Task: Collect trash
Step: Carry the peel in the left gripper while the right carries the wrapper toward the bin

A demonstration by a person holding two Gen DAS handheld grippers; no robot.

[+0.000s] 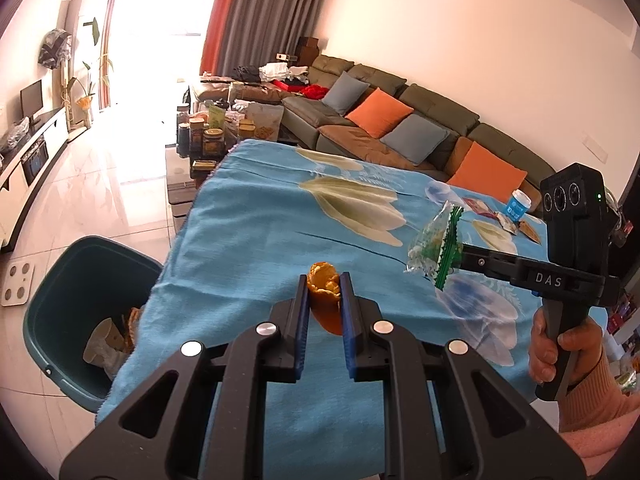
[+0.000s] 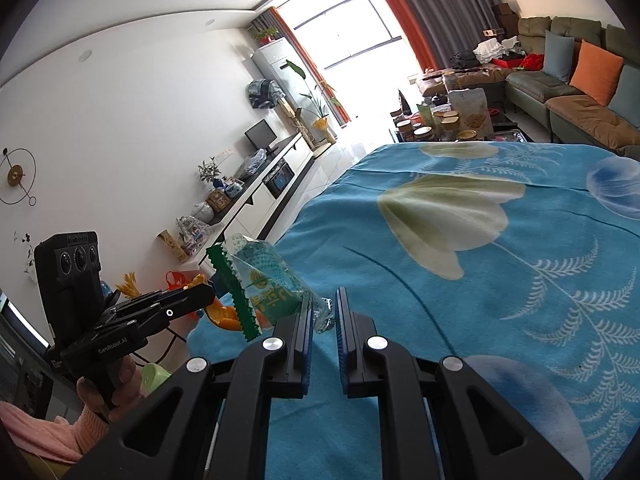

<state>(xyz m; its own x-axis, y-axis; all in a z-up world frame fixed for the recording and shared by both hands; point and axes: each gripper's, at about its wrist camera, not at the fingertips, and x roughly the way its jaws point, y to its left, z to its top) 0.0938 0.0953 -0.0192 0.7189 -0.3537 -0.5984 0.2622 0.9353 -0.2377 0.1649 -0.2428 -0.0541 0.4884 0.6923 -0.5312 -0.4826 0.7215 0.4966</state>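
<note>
Trash is in both claws above the blue-covered table (image 1: 248,216): left claw (image 1: 324,292) clenched on orange peel (image 1: 325,280), right claw (image 2: 324,304) pinching a clear wrapper (image 2: 264,280). Carrying step; next, swing left over the bin (image 1: 60,280) and release.

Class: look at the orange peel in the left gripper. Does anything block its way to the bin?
Nothing visible does. The orange peel hangs above the table edge, and the open bin stands below, leftward.

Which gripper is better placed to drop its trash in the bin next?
Left. The left gripper holds the orange peel near the table edge beside the green bin; the right gripper with its plastic wrapper is farther over the table.
</note>
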